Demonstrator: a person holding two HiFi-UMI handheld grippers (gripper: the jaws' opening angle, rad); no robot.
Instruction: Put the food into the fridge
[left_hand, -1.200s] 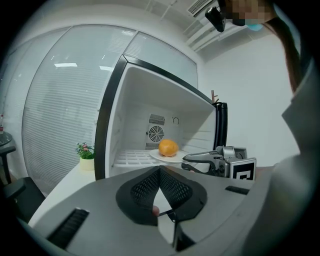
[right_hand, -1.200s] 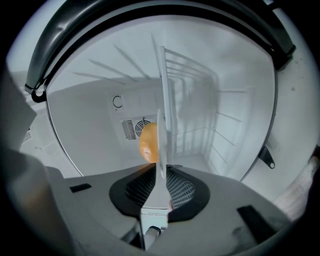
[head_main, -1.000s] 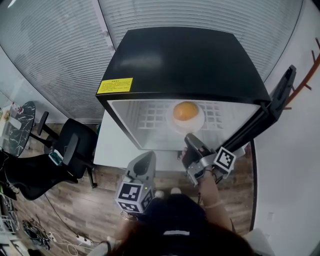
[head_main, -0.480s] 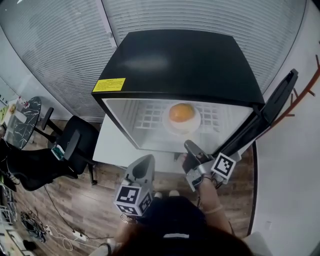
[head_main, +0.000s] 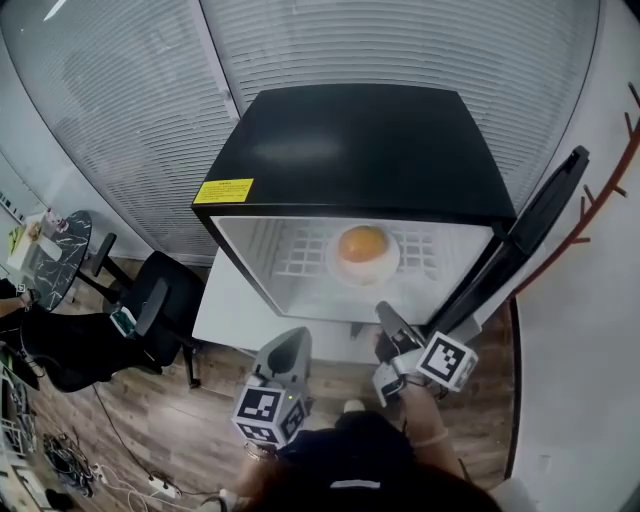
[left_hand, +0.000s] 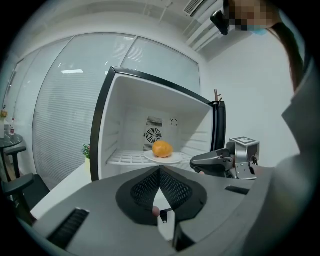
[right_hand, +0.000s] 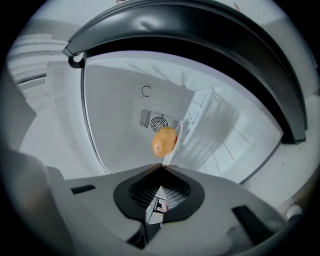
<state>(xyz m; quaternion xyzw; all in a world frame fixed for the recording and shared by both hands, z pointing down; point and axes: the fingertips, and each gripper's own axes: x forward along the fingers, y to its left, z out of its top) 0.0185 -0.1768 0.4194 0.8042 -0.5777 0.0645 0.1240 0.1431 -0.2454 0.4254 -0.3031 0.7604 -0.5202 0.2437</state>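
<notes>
An orange round food lies on a white plate on the wire shelf inside the open black mini fridge. Its door stands swung out to the right. My right gripper hovers just in front of the fridge opening, level with the shelf; its jaws have just been closing and are now shut with nothing between them. In the right gripper view the food sits beyond the closed tips. My left gripper hangs lower left of the opening, shut and empty.
The fridge stands on a white base against a glass wall with blinds. A black office chair and a dark round table are at the left. Cables and a power strip lie on the wooden floor.
The right gripper's jaws have closed, and it has rolled and drawn a little back from the fridge opening. The food and plate stay on the shelf; the left gripper has barely moved.
</notes>
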